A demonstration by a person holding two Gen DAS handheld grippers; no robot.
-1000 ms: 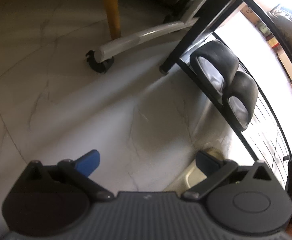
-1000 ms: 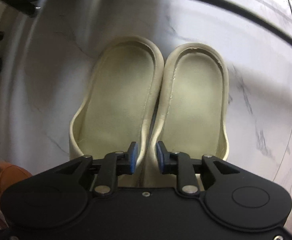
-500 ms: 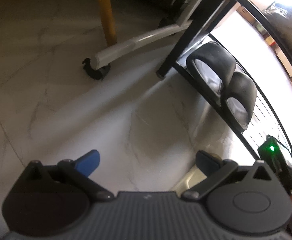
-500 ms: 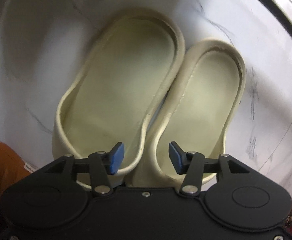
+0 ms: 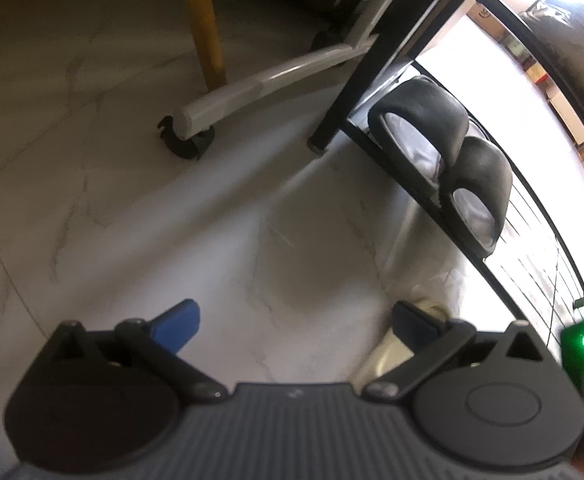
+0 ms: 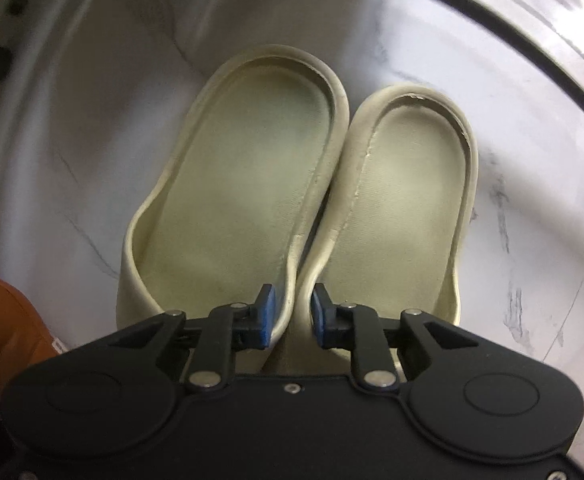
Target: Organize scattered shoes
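Two cream slippers, the left one (image 6: pixel 247 184) and the right one (image 6: pixel 408 200), lie side by side over the marble floor in the right wrist view. My right gripper (image 6: pixel 294 316) is shut on their two touching inner walls near the strap end. My left gripper (image 5: pixel 296 320) is open and empty above the floor; part of a cream slipper (image 5: pixel 388 352) shows by its right finger. A pair of black slippers (image 5: pixel 444 152) sits on the low shelf of a black shoe rack (image 5: pixel 372 76) at the right.
A wheeled grey chair leg (image 5: pixel 251 88) with a caster (image 5: pixel 183 144) and a yellow wooden leg (image 5: pixel 203 20) stand at the back. An orange object (image 6: pixel 3 332) lies at the lower left in the right wrist view. A black rack bar (image 6: pixel 532 52) curves across the upper right.
My right gripper opened half a second ago and has now closed again on the inner walls of both cream slippers. The left gripper has drifted slightly and stays open.
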